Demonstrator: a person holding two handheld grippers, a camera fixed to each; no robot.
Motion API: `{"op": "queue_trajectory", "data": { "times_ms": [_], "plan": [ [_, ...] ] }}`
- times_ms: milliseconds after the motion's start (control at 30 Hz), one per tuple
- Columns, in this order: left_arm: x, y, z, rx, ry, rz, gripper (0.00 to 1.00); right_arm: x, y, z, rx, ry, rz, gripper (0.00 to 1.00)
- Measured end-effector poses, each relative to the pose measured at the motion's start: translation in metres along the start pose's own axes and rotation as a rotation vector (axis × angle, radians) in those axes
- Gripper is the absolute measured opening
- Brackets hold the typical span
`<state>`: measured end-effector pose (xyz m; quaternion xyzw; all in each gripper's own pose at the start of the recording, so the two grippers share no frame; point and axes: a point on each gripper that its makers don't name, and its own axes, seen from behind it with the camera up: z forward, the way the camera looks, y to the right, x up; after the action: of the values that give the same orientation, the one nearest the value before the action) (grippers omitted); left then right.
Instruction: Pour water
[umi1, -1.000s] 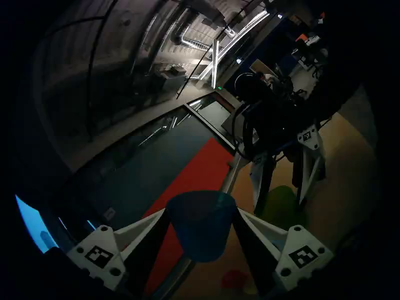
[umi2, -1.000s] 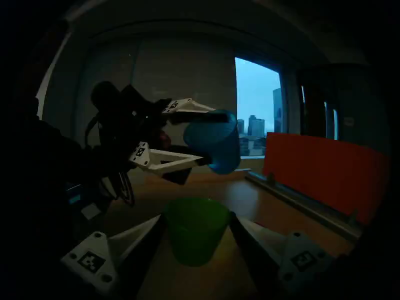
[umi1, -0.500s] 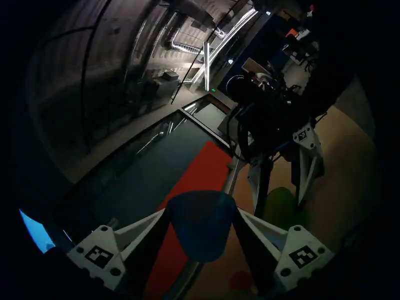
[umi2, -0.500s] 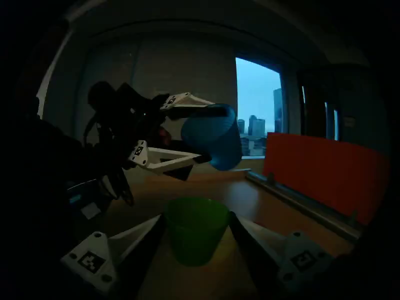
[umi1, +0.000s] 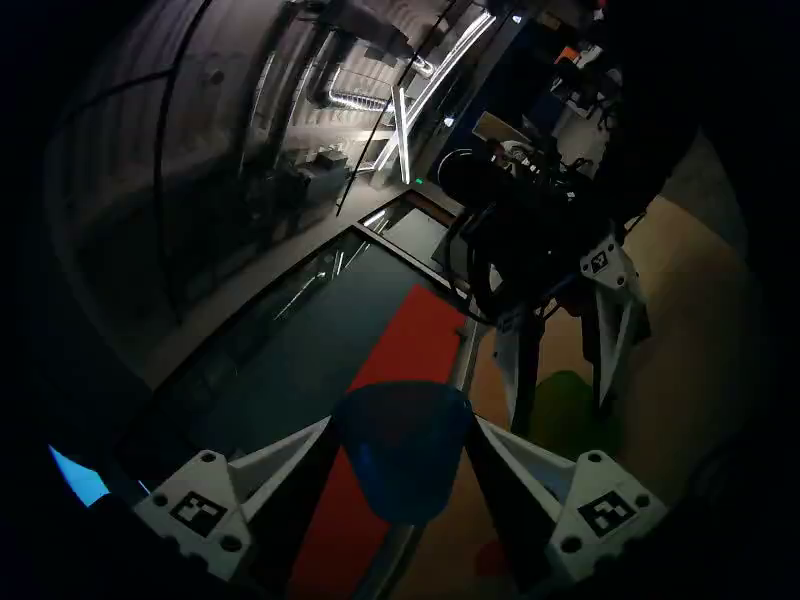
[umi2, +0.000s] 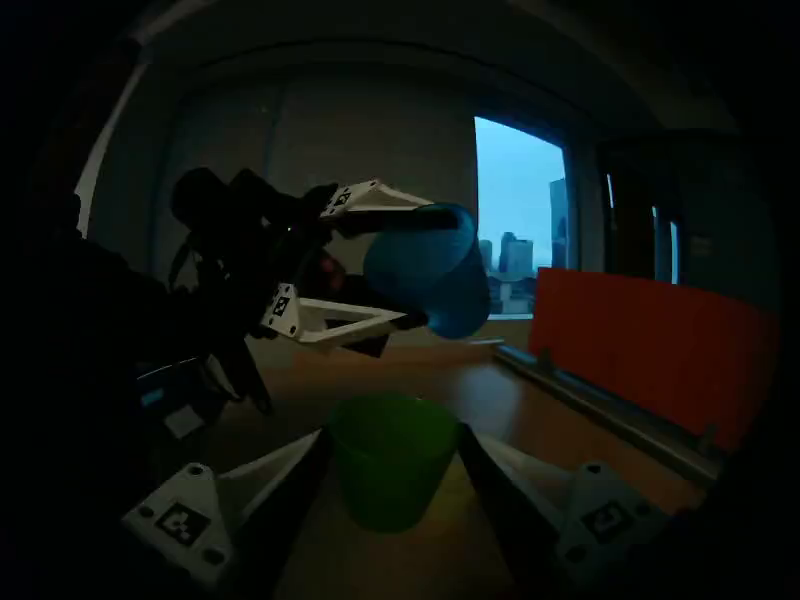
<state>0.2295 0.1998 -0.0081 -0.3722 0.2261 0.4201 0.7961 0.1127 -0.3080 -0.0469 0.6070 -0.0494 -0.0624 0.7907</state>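
Blue plastic cup (umi2: 428, 268), slightly tilted, clamped in left tongs (umi1: 402, 432), above and beyond green plastic cup (umi2: 392, 462). Right tongs (umi2: 392, 445) clamped on green cup, low over wooden worktop (umi2: 500, 395). No stream visible. Pour seems barely begun; tipping remains.

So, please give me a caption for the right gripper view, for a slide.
The right gripper holds a green cup while the left gripper holds a tilted blue cup above it.
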Motion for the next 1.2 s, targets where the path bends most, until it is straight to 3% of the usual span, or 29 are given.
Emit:
{"op": "queue_trajectory", "data": {
  "times_ms": [1200],
  "plan": [
    [0.0051,-0.0008,0.0002,-0.004,0.002,0.089,0.85,0.0013,-0.0030,-0.0009,0.009,0.013,-0.001,1.00]
  ]
}}
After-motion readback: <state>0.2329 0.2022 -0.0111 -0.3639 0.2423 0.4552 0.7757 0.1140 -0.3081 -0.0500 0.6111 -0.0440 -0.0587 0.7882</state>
